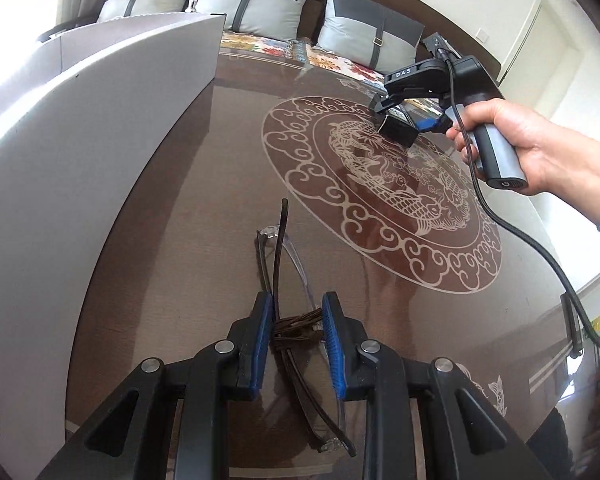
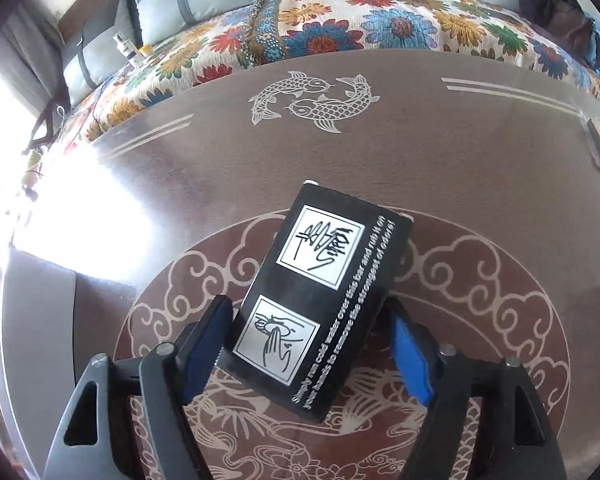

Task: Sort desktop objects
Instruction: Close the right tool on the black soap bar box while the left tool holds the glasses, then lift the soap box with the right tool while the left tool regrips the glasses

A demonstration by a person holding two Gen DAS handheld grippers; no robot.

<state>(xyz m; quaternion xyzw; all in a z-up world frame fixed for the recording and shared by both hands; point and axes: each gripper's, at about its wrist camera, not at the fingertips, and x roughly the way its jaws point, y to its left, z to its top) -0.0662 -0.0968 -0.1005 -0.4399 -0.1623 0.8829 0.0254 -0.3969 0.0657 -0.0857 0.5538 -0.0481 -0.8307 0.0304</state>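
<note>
my left claw [image 1: 296,320] is pinched nearly closed on a pair of glasses [image 1: 284,304], the blue pads pressing the folded frame near its brown-patterned part, with one dark temple arm sticking forward past the fingertips. my right claw [image 2: 306,340] stands about half open around a black box [image 2: 320,300]; the left pad looks against the box's edge, the right pad just beside it, so i cannot tell if it truly grips. the box sits skewed between the fingers over the table [image 2: 480,152], above its round carved pattern.

i'd judge the glasses light, thin and fragile, with clear lenses that scratch or flex; holding at the bridge and folded arms is safer than at a lens. the box looks stiff, smooth-sided cardboard, likely light, best squeezed across its long sides.

both claws tilt steeply downward; in the left view the person's hand [image 1: 540,152] grips the right handle from the side, cable [image 1: 540,256] trailing.
</note>
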